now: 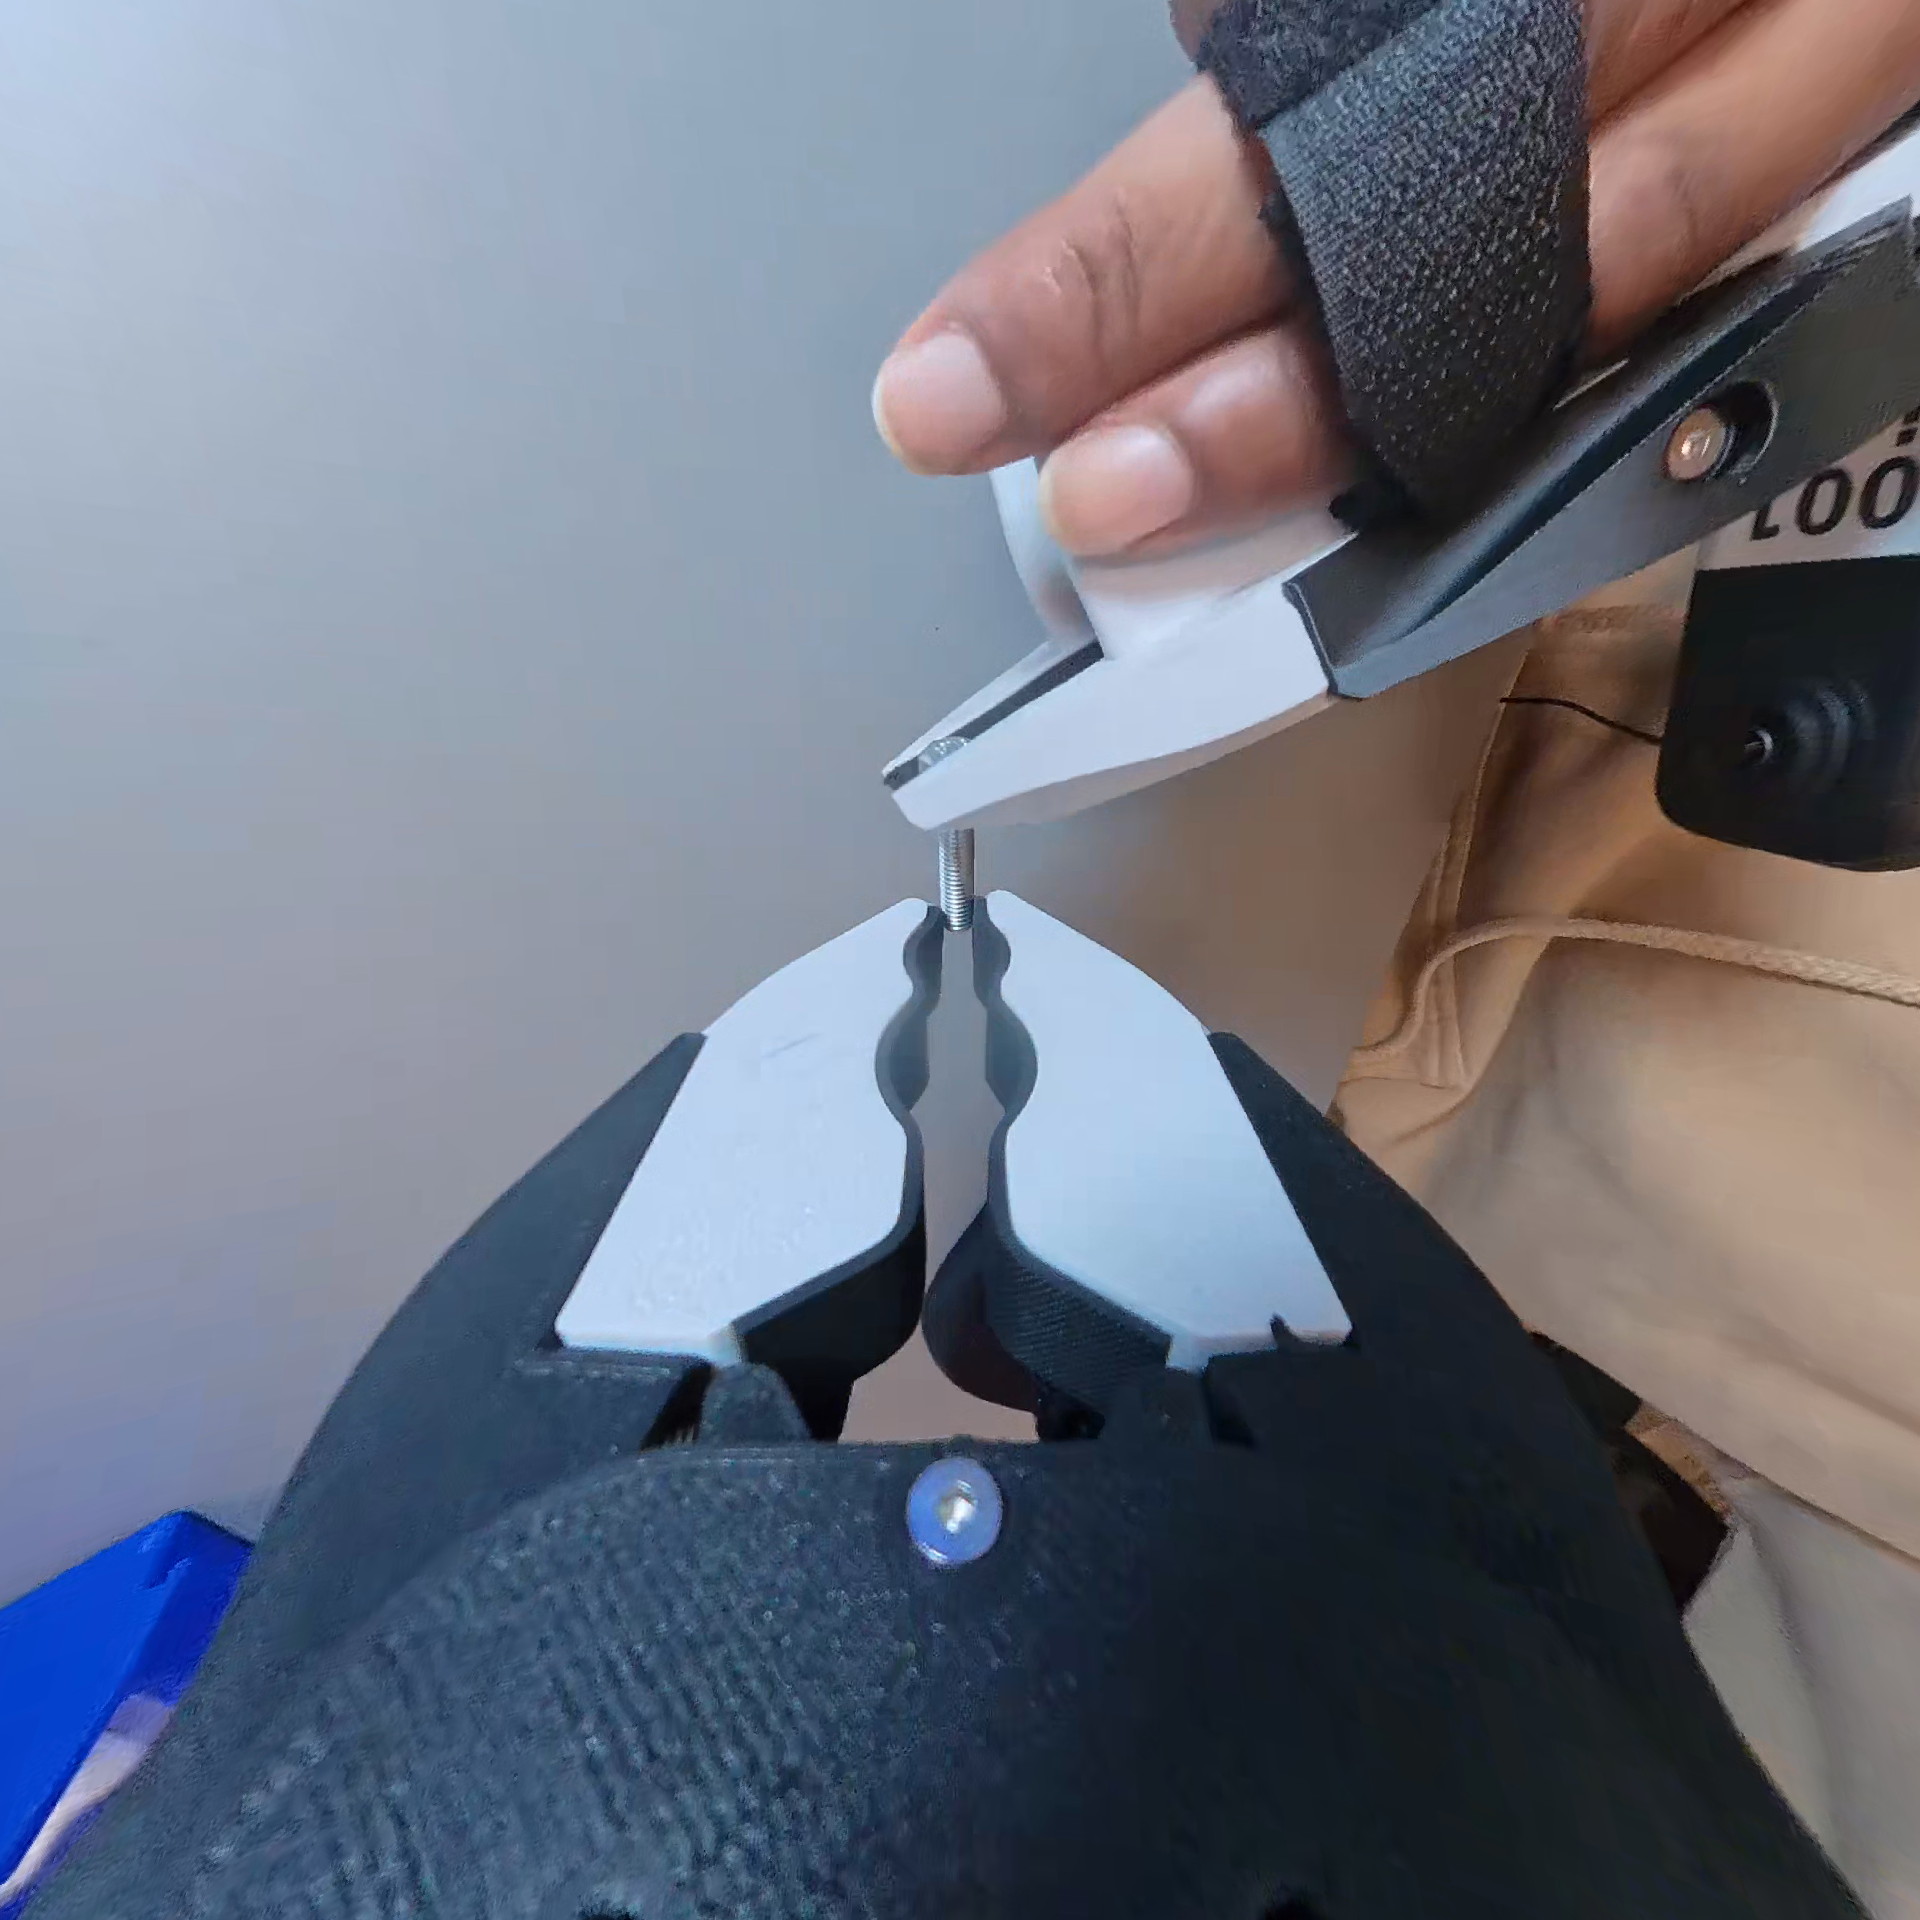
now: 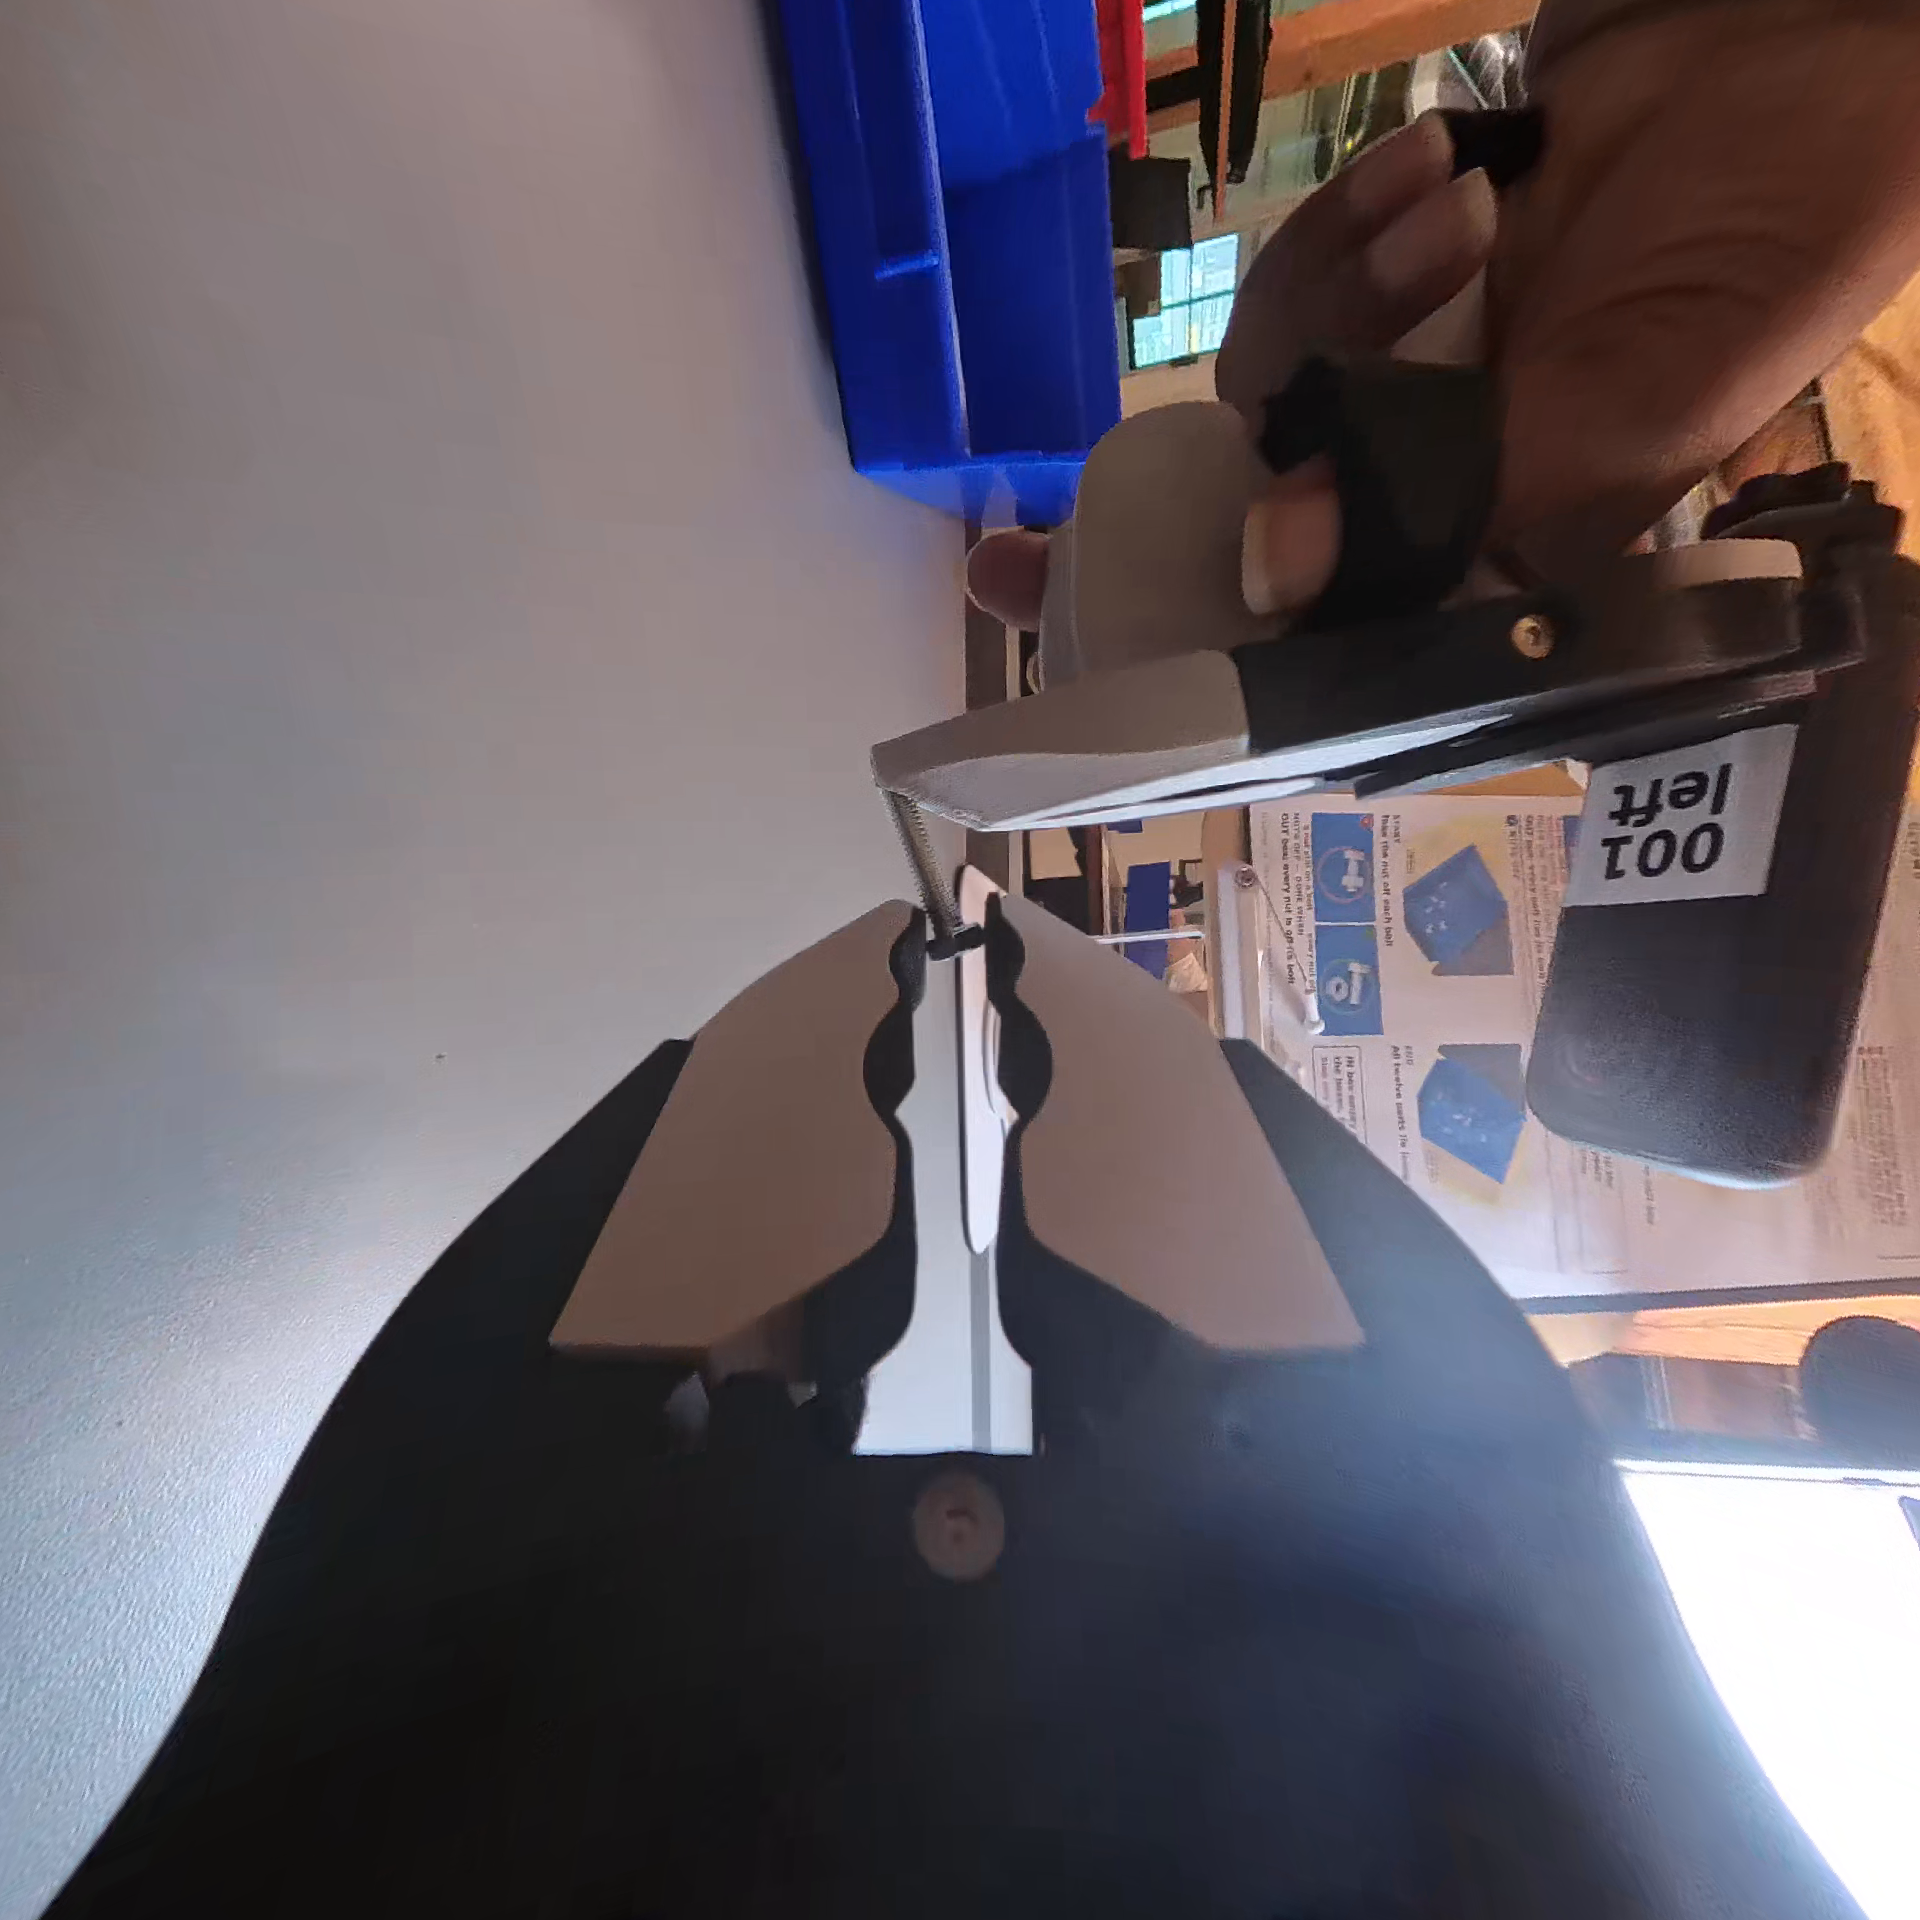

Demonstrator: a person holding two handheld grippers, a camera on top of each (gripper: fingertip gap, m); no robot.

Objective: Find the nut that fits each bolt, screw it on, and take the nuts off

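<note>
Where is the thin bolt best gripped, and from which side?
Probably take the bolt near the end of its threaded shank, crosswise to its length, as the left tongs do: it is thin and round, and the right tongs occupy the other end.

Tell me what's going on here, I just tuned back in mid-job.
A person holds both tools up in the air. The left gripper pinches the lower end of a thin silver threaded bolt at its fingertips. The right gripper is closed on the other end, where a small piece of metal shows between its tips; whether that is a nut or the bolt's head cannot be told. A blue plastic bin sits on the white table.
</note>
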